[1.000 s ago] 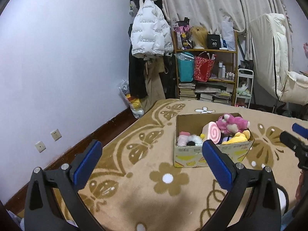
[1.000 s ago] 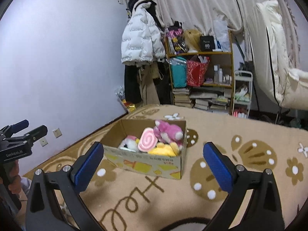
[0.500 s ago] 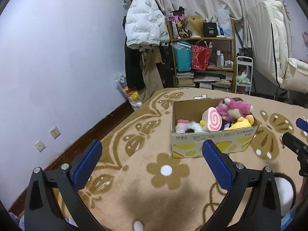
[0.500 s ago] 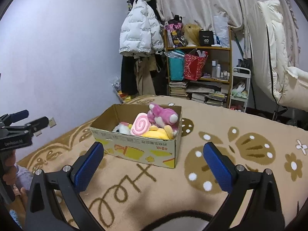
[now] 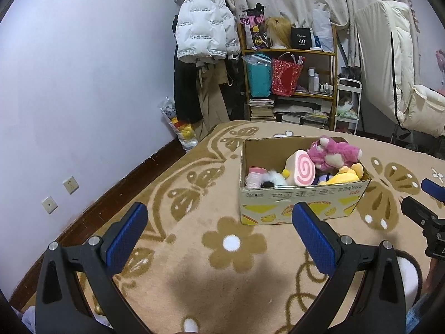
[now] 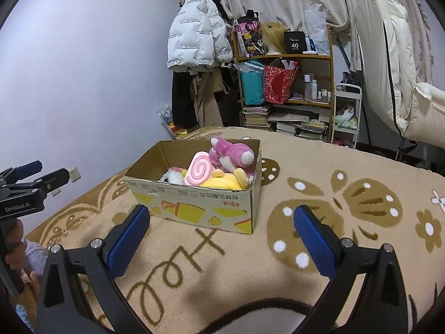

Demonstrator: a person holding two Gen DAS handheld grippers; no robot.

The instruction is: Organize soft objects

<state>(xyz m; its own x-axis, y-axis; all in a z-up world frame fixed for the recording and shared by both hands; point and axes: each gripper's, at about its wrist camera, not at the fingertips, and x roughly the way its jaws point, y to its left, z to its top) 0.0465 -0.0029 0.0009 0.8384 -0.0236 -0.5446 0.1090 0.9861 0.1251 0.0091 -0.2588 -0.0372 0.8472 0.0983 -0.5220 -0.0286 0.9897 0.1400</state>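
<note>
The left gripper [image 5: 219, 233] occupies the lower part of the left wrist view, its blue-padded fingers [image 5: 126, 232] spread wide with nothing between them. The right gripper [image 6: 221, 232] sits likewise in the lower part of the right wrist view, fingers [image 6: 314, 239] spread and empty. Both hover above a beige blanket [image 5: 194, 250] patterned with brown flowers and butterflies (it covers what appears to be a bed).

A cardboard box [image 5: 300, 204] with yellow printed graphics stands on the blanket at centre right of the left wrist view, and at centre in the right wrist view [image 6: 194, 203]. Its top is open. Inside lie the soft objects:
- a pink plush animal [image 5: 333, 154] at the upper right of the box, resting on top of the others;
- a pink swirl-roll cushion [image 5: 301, 168] at the middle, standing on edge;
- a yellow plush [image 5: 340, 178] at the right, against the near wall;
- a white and black fluffy toy [image 5: 271, 181] toward the left.

The right gripper's tips also show at the right edge of the left wrist view, beside the box; the left gripper appears at the left edge of the right wrist view, held by a hand [image 6: 12, 243].

In the upper centre stand a wooden shelf [image 5: 292, 83] with bags, books and bottles, and a white puffer jacket [image 5: 205, 33] hanging to its left.
</note>
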